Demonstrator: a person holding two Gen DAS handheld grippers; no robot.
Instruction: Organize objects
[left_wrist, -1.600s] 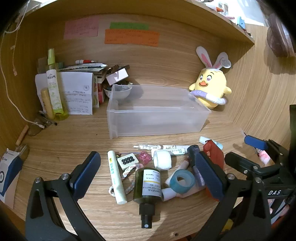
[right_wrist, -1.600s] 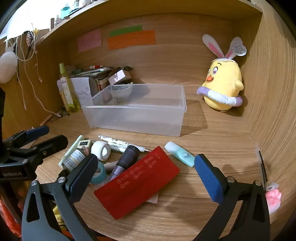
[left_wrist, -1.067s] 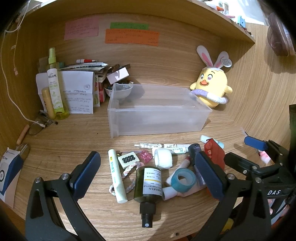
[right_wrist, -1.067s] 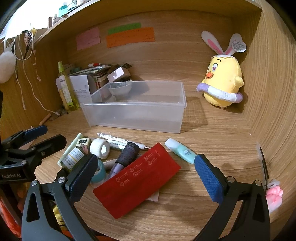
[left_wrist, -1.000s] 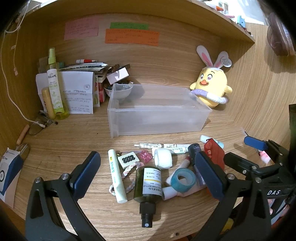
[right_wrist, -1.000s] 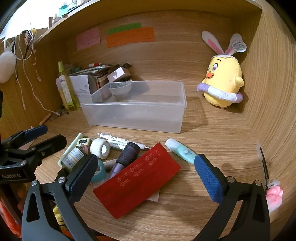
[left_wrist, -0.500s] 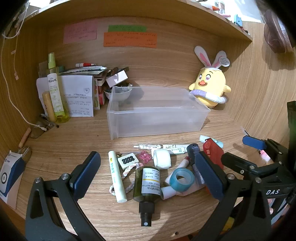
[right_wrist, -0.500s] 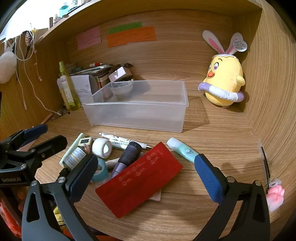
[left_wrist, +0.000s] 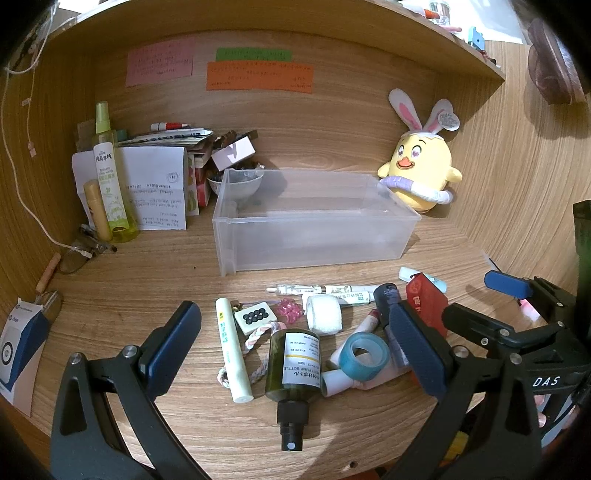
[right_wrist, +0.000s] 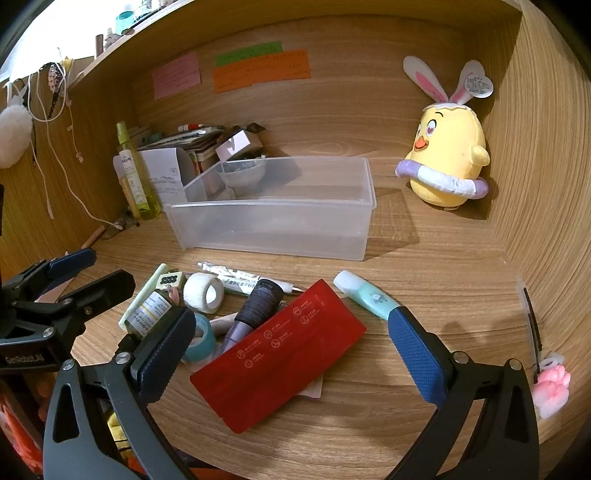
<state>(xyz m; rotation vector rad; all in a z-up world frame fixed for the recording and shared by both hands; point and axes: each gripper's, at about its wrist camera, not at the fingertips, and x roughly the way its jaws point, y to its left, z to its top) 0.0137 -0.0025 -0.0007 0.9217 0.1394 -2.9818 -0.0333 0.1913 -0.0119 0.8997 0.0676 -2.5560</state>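
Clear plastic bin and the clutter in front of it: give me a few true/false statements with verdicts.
1. The clear plastic bin has no loose item from the pile in it. True.
2. The dark green pump bottle stands upright. False: it lies on its side, pump toward the camera.
3. The left tool is shut on the blue tape roll. False: its jaws are wide open and hold nothing.
4. The flat red card lies on the desk between the right tool's open jaws. True.
5. The yellow chick plush with bunny ears sits inside the bin. False: it sits on the desk to the bin's right.
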